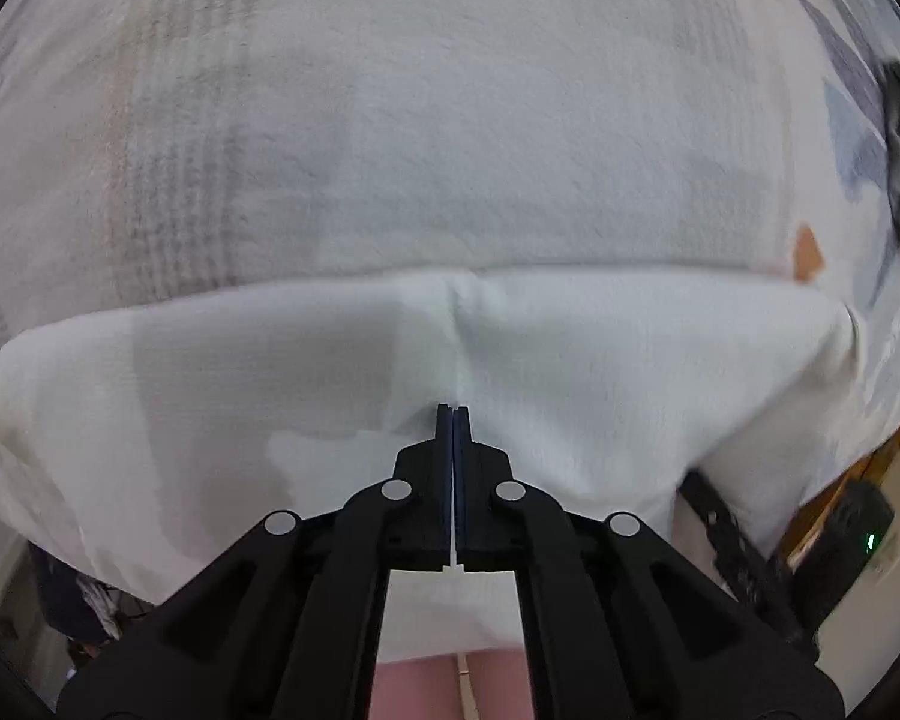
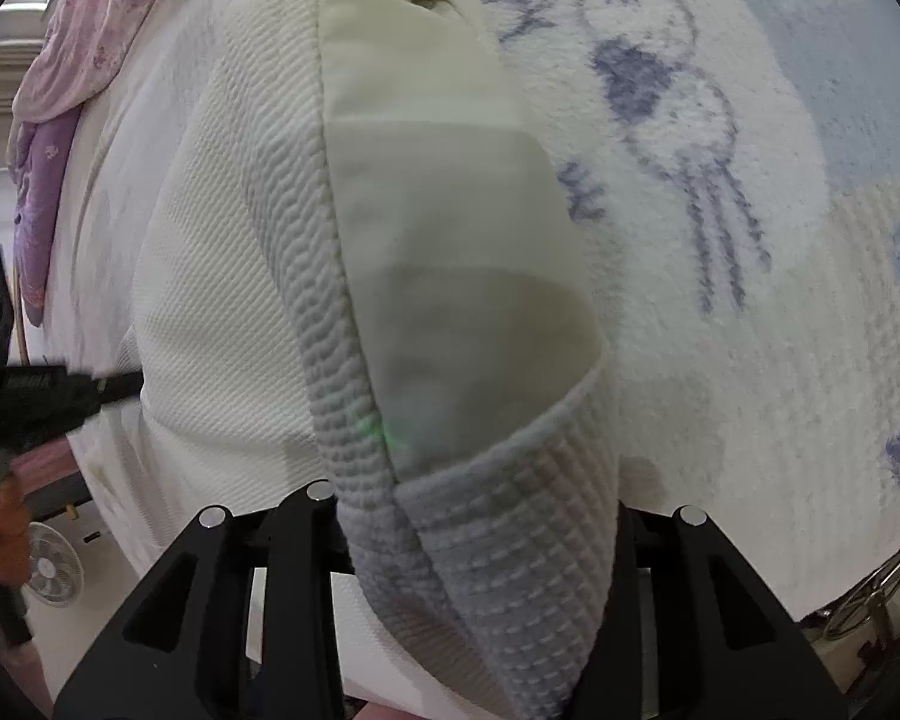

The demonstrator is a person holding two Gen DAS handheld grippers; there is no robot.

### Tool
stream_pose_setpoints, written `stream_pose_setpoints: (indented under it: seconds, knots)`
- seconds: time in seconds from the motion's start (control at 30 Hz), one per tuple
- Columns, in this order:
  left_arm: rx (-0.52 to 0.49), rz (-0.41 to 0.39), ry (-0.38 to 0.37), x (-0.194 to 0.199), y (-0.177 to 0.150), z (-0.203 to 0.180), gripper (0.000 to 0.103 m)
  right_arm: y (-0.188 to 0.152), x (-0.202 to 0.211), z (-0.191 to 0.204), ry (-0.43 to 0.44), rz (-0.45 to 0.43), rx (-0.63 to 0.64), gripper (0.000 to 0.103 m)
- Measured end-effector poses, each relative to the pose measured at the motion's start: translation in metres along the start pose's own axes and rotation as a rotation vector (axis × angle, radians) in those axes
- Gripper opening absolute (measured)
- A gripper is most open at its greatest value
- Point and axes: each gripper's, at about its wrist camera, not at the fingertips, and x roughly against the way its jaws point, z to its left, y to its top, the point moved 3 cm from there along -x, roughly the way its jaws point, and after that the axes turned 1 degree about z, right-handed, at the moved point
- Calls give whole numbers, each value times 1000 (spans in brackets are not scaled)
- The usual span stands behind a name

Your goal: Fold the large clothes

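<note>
Left gripper (image 1: 453, 414): jaws closed, pinching the white garment (image 1: 570, 360) at 6 o'clock. Right gripper (image 2: 480, 540): jaws gripping the garment's thick folded hem over the printed blanket (image 2: 750, 300).

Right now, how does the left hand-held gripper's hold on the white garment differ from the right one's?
The left hand-held gripper is fully shut, pinching a thin single edge of the white garment; the right hand-held gripper stands partly apart around a thick bunched fold of it. The left's fingertips show plainly; the right's are hidden behind the ribbed cloth. Both point down at the printed fleece blanket underneath.
</note>
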Motion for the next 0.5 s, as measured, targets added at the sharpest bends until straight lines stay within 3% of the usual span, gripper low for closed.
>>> stream_pose_setpoints:
  seconds: [0.1,0.13,0.2,0.23,0.27,0.3,0.33,0.37,0.43,0.5]
  knots:
    - [1,-1,63,-34,10,-3,4,0,-2,1,-25,-4,25,35]
    - [16,28,106,-30,11,-9,1,-1,-1,1,-29,-11,36,35]
    - [-20,15,163,-23,-3,-19,0,-1,1,-1,-20,-12,38,35]
    - [-21,30,152,-21,-18,-20,0,-1,2,-3,-15,-7,32,35]
    - [24,80,60,-29,-43,-14,0,-1,3,-5,-11,0,18,35]
    - [41,92,39,-42,-55,-8,0,-1,4,-6,-8,2,10,35]
    - [44,32,27,-55,-61,-2,3,1,2,-4,-10,2,15,36]
    - [38,-12,35,-59,-59,-2,4,0,1,-3,-21,-9,40,36]
    - [64,14,88,-59,-54,-8,2,3,4,-6,-29,-34,60,36]
    - [21,0,126,-54,-63,-15,1,1,7,-9,-22,-47,54,36]
